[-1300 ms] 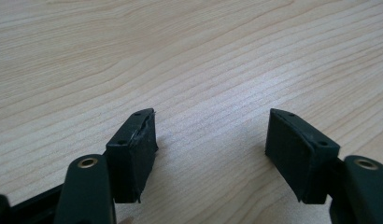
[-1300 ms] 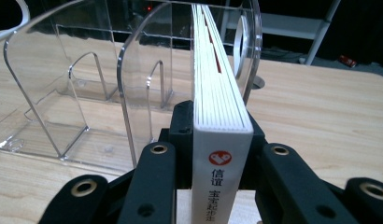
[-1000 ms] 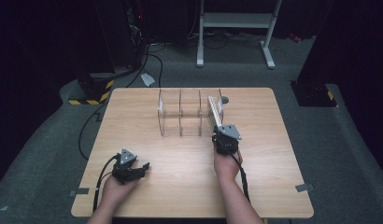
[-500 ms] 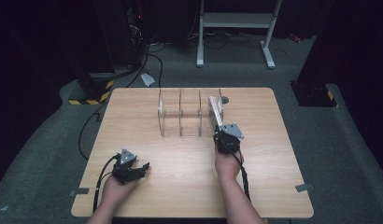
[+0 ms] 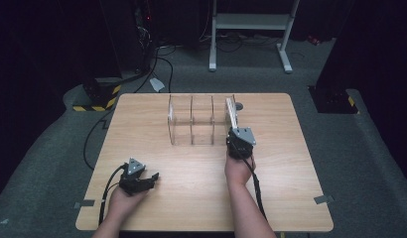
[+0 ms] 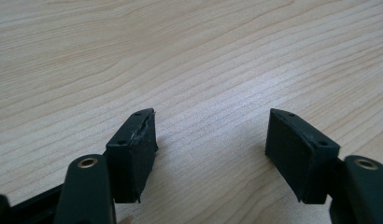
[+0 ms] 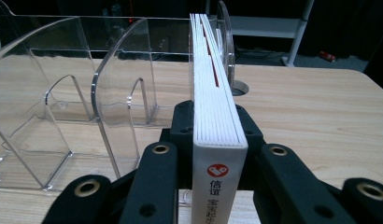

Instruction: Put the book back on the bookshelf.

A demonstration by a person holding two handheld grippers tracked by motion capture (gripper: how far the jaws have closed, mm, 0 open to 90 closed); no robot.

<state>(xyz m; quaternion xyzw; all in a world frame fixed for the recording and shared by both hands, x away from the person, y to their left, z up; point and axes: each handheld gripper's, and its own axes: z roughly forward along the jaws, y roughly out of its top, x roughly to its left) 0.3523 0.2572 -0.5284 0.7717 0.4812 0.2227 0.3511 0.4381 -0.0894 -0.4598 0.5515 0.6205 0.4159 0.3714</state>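
White book (image 7: 217, 140) in right gripper (image 7: 213, 135)

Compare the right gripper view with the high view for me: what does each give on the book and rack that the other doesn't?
The right gripper view alone shows the book's white spine with a red logo and printed characters, its page edges, and the jaws pressed on both covers. The high view alone shows the left gripper open near the table's front edge, apart from the rack, plus the floor and cables beyond. Both show the right gripper shut on the upright book at the right end of the clear acrylic rack, with its other compartments empty.
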